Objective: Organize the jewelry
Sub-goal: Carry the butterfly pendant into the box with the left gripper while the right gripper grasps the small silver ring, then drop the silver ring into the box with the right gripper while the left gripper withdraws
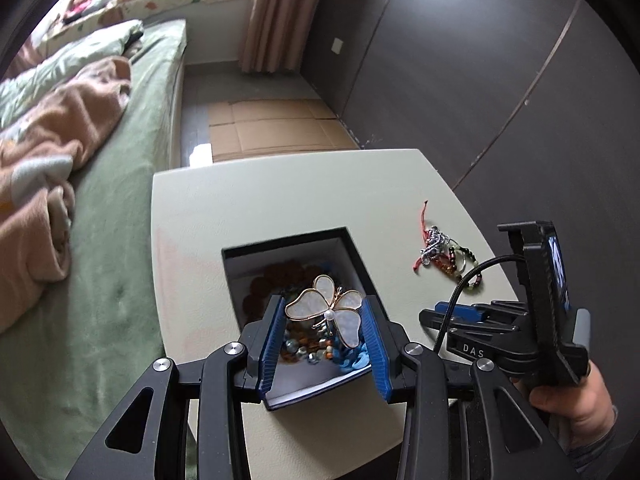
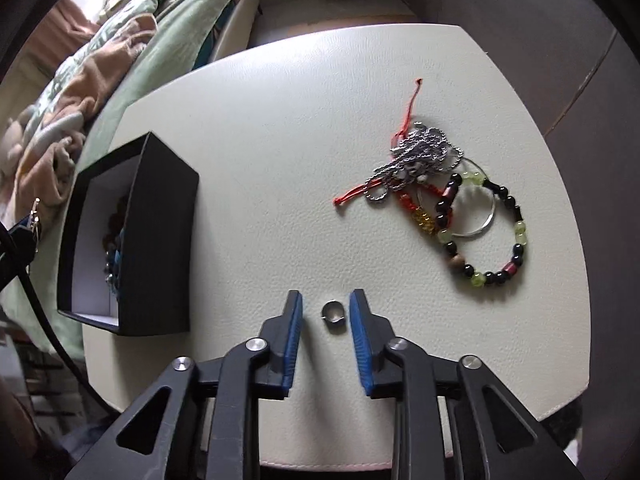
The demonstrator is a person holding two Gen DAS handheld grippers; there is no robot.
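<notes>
Fingers on my left gripper (image 1: pixel 324 334) pinch the butterfly (image 1: pixel 326 310) over the box (image 1: pixel 352 248) — fragile, hold its metal frame; right gripper (image 2: pixel 326 316) gapes around the ring (image 2: pixel 333 313) — small, slippery.

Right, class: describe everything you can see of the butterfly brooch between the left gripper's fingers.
The butterfly brooch has four pale, pearly, shell-like wings edged in gold-coloured wire, a thin gold body with antennae, and a small white pearl-like bead at its centre. It sits tilted between the blue pads of the left gripper, above the open black box that holds beaded jewelry. The fingers flank its wings closely; whether they are pinching it cannot be told for sure. In the right wrist view only a sliver of gold shows at the left edge.
</notes>
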